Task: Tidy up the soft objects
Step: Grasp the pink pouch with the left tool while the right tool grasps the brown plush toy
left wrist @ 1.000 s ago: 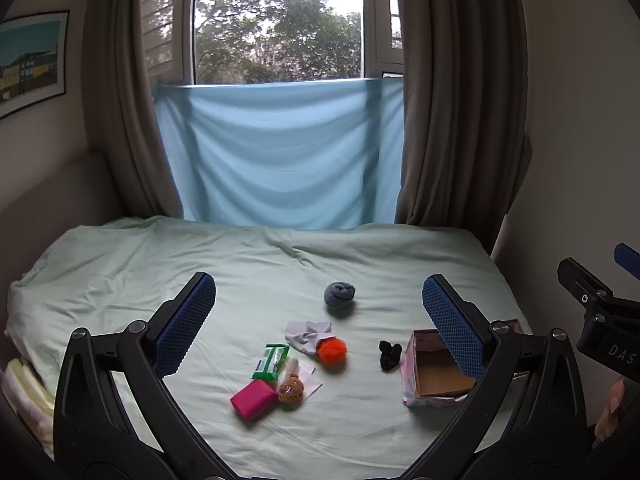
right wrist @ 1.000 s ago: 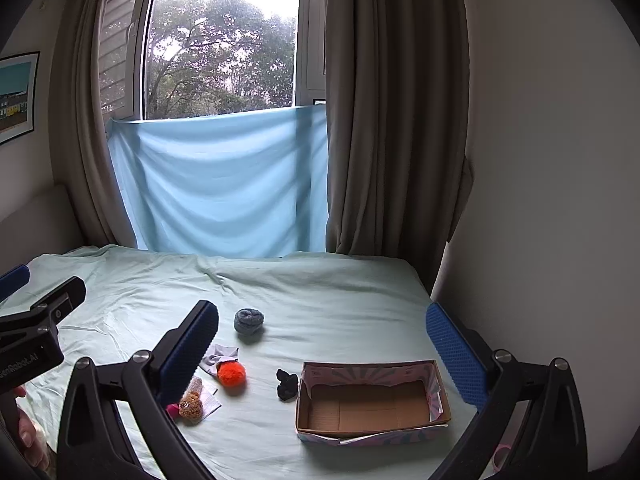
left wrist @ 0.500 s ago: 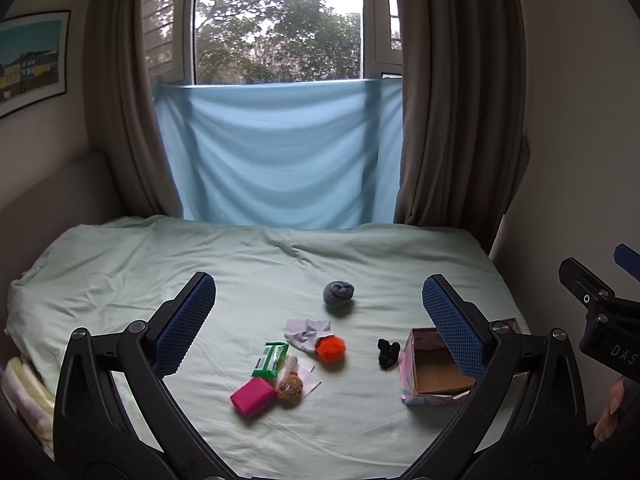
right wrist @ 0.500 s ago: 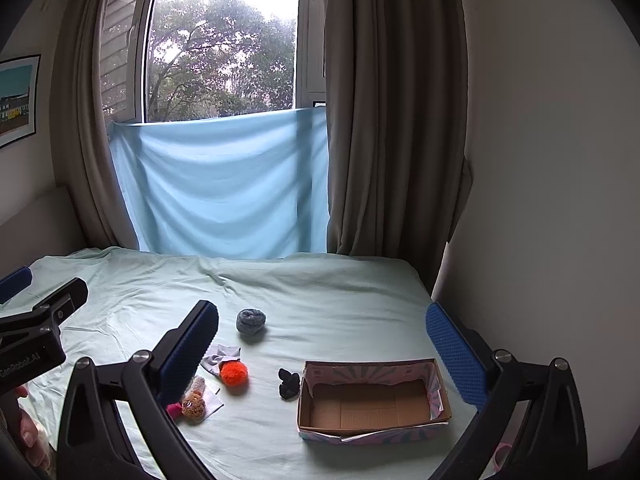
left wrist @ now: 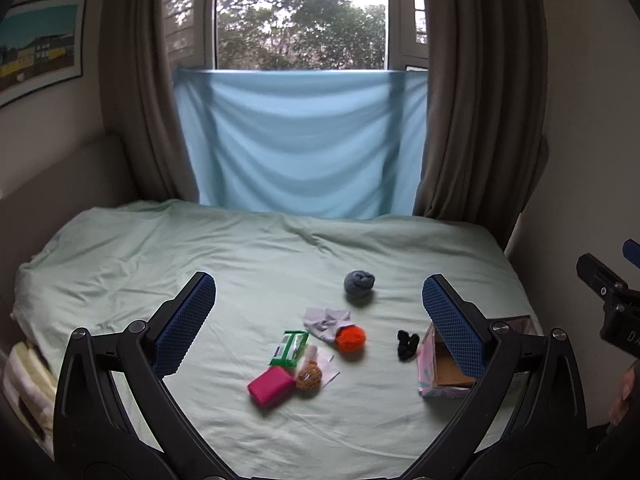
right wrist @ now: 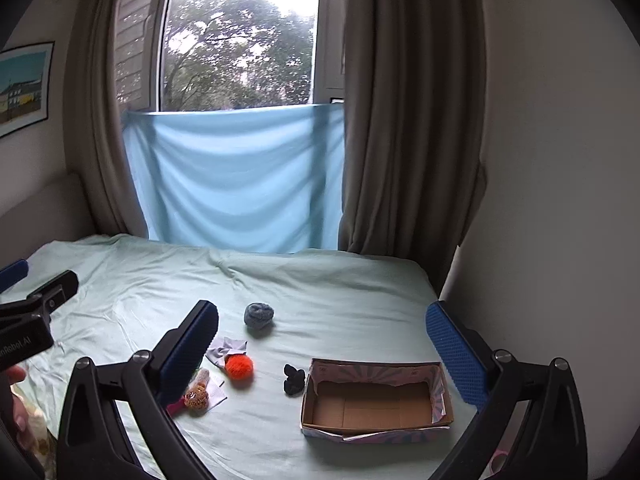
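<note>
On the pale green bed lie a grey sock ball, a light grey cloth, an orange pompom, a black scrunchie, a green packet, a pink block and a small brown plush. An empty cardboard box sits to their right. My left gripper is open, held above and short of the items. My right gripper is open too, nearer the box. Nothing is between either pair of fingers.
A blue sheet hangs under the window between brown curtains. A wall runs along the bed's right side. Folded pale fabric lies at the bed's left edge. A hand holds the left gripper's handle.
Both views shift only slightly; the right gripper has eased a little forward toward the box. Nothing on the bed has moved, and both grippers stay open.
</note>
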`<act>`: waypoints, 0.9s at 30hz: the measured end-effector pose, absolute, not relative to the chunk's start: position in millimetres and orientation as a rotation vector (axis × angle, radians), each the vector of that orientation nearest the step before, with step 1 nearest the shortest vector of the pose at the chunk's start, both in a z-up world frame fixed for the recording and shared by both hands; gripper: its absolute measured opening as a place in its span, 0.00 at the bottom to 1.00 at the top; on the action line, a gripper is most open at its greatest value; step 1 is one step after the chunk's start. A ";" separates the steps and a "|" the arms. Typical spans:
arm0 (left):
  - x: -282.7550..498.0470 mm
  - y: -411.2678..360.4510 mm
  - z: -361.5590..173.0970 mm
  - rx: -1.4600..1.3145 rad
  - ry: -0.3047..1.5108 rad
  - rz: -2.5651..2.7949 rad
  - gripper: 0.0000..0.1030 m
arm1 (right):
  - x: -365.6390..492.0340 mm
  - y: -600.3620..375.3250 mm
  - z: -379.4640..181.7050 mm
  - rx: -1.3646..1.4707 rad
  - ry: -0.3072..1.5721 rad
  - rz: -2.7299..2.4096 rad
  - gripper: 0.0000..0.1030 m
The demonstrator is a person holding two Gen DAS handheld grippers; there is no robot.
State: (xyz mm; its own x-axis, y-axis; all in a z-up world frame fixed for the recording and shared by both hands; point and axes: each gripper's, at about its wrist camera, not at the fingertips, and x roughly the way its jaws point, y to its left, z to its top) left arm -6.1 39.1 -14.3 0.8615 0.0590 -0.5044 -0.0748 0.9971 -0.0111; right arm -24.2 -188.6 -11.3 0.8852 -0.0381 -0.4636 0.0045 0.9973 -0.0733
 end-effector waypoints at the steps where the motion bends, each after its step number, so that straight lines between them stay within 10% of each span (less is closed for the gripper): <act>1: -5.4 46.4 -20.4 -0.035 0.539 0.068 1.00 | -22.3 -183.9 -16.6 -0.069 0.489 -0.013 1.00; 27: 108.9 195.4 -296.0 0.125 0.899 -0.351 1.00 | 75.0 -24.4 -246.6 0.118 0.802 -0.008 0.94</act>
State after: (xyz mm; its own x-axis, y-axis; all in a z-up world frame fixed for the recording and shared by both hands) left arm 108.9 195.4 -296.0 0.5704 -0.2463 -0.7836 0.3496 0.9360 -0.0397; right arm 75.0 -24.4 -246.6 0.6957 0.0376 -0.7173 0.0523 0.9933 0.1027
